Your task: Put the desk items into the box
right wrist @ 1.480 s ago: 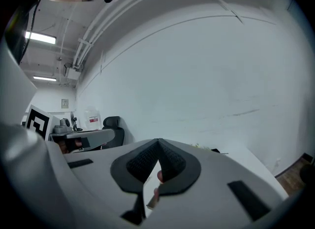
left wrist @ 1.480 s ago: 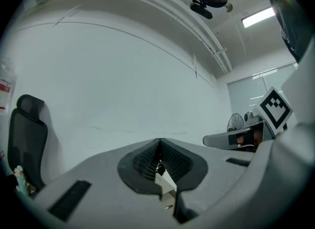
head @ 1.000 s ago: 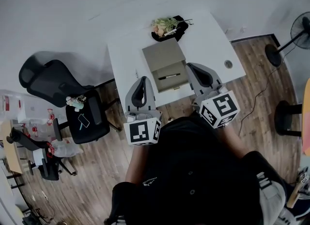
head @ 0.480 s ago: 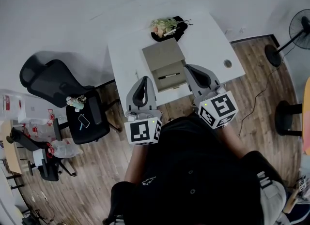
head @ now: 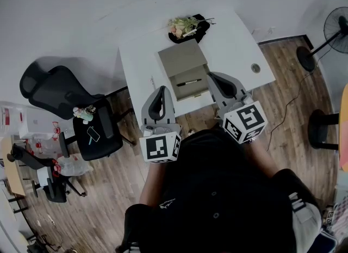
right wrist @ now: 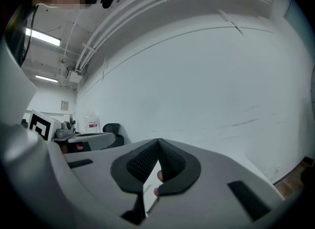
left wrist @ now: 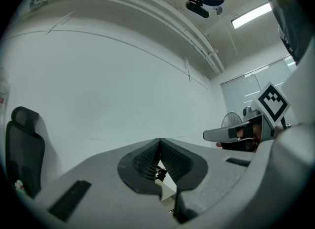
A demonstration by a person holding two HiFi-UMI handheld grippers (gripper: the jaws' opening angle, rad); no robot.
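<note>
Little has shifted; both grippers hover at the near edge of the desk (head: 231,37).
I see my left gripper (head: 159,90) and right gripper (head: 213,75) pressed shut, empty; pen (head: 188,82) lies in the box (head: 181,60), leafy bundle (head: 185,26) beyond it still out.

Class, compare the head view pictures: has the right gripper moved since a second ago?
No. The right gripper keeps its place beside the box, over the near edge of the desk; only the camera shifted slightly.

Black office chair (head: 51,91), standing fan (head: 336,29), wooden floor (head: 103,192), white wall (head: 81,12)
</note>
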